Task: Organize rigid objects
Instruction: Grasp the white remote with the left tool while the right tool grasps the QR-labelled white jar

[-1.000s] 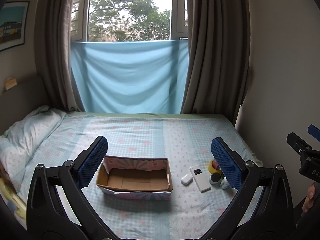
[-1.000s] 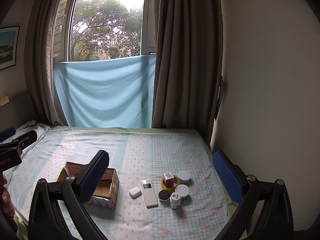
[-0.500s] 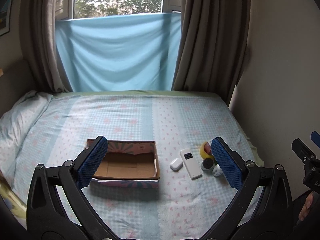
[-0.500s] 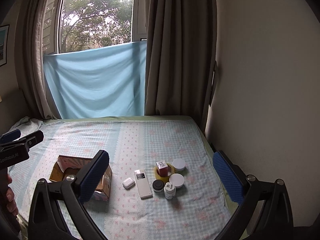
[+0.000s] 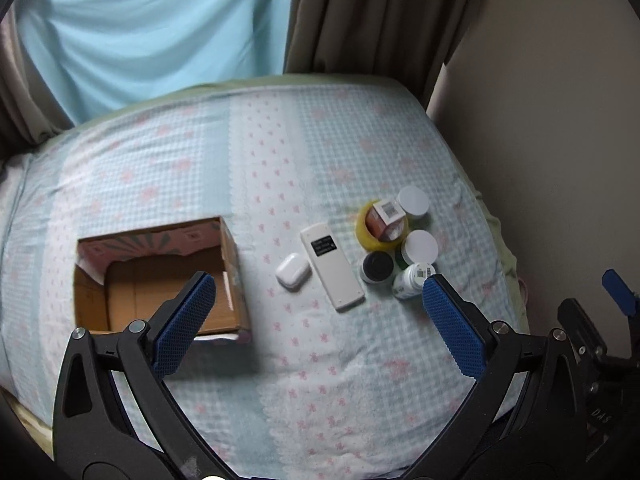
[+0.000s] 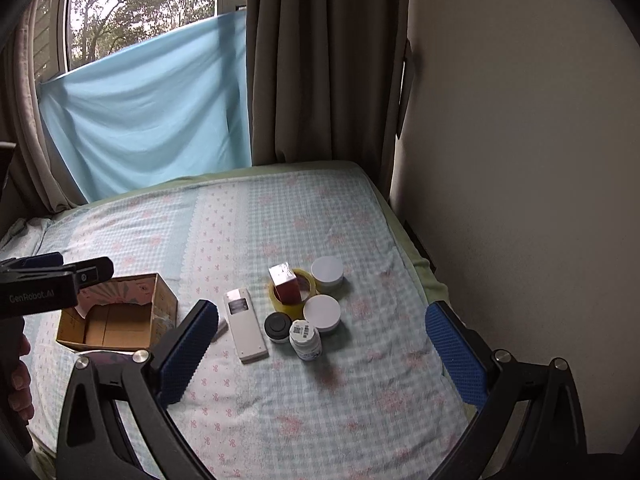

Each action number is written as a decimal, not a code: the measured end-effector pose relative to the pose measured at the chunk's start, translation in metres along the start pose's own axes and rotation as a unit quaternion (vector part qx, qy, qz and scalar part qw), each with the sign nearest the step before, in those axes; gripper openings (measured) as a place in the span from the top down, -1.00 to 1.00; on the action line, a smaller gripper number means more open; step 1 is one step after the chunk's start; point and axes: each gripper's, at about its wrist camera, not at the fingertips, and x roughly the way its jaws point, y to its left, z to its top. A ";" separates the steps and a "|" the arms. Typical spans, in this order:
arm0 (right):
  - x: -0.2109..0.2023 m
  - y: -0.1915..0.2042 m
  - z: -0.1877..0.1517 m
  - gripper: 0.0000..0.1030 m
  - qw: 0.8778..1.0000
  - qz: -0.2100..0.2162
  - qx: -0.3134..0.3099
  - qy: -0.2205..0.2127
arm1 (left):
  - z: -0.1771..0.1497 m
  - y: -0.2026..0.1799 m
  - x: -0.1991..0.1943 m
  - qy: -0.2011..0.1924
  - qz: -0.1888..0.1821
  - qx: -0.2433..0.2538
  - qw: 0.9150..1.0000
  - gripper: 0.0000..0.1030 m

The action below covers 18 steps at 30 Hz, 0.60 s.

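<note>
An open cardboard box [image 5: 160,276] [image 6: 116,320] lies empty on the bed at the left. To its right lie a white earbud case [image 5: 293,271], a white remote [image 5: 331,266] [image 6: 245,324], a black-lidded jar [image 5: 377,267] [image 6: 277,326], a white pill bottle [image 5: 412,280] [image 6: 305,339], two white-lidded jars [image 5: 419,246] [image 6: 322,312], and a red carton [image 5: 385,220] [image 6: 285,286] standing in a yellow tape roll [image 5: 366,232]. My left gripper [image 5: 319,316] is open above the bed. My right gripper [image 6: 322,344] is open over the jars.
A checked blue bedsheet [image 5: 320,160] covers the bed. The wall [image 6: 520,160] runs close along the right side. Brown curtains [image 6: 320,60] and a blue cloth [image 6: 152,112] hang at the far end. The left tool body [image 6: 44,288] shows at the right view's left edge.
Both grippers have tilted down and moved closer to the bed; the box and objects now appear larger and nearer. Both stay open and empty.
</note>
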 end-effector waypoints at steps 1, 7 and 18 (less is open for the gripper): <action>0.011 -0.001 -0.003 -0.99 1.000 0.000 -0.004 0.008 | 0.002 -0.003 0.018 0.019 -0.008 -0.007 1.000 -0.99; 0.081 -0.007 -0.018 -0.99 0.998 0.008 -0.023 0.062 | 0.001 -0.014 0.116 0.122 -0.037 -0.061 0.990 -0.99; 0.186 0.013 -0.057 -0.90 0.985 0.025 -0.081 0.150 | -0.016 -0.004 0.255 0.221 -0.021 -0.161 0.962 -0.85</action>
